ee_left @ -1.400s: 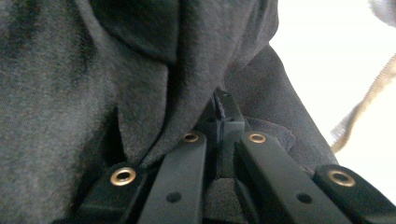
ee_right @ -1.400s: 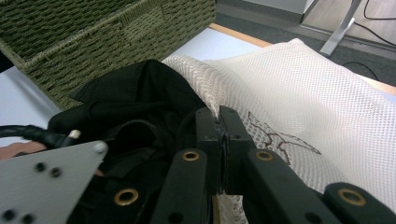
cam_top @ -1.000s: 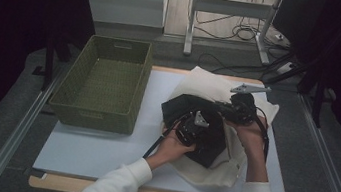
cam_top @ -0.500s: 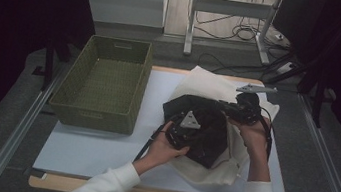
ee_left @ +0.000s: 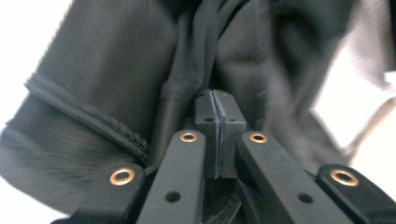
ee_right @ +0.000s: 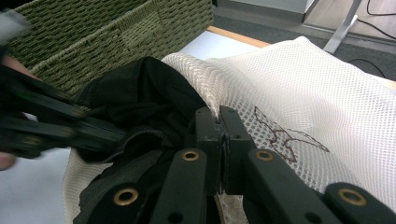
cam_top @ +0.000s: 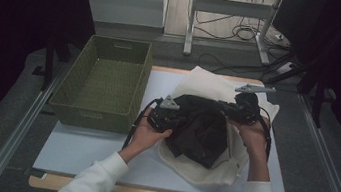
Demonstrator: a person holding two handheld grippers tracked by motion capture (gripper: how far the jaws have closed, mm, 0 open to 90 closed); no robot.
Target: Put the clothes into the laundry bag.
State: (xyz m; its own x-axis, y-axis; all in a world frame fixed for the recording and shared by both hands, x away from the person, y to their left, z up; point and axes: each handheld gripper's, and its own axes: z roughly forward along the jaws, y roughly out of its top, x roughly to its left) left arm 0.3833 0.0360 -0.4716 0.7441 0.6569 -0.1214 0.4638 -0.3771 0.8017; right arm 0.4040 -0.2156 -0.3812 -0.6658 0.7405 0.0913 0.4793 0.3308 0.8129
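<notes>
Two hand-held grippers working a black garment at a cream mesh bag, on a white table.

Left gripper (cam_top: 171, 118): jaws pressed together, pinching a fold of the black garment (cam_top: 202, 131); in the left gripper view the dark ribbed cloth is bunching around the closed tips and a stitched hem is running off to the left. Right gripper (cam_top: 237, 111): jaws likewise together, clamping the rim of the mesh bag (cam_top: 201, 168) where the netting is meeting the garment. Garment is lying on the bag, near the middle of the table (cam_top: 86, 144), between the two grippers. Green woven basket (cam_top: 104, 84) is standing just left of the left gripper. Markings: a dark brown outline figure is showing on the netting in the right gripper view; no readable lettering.
</notes>
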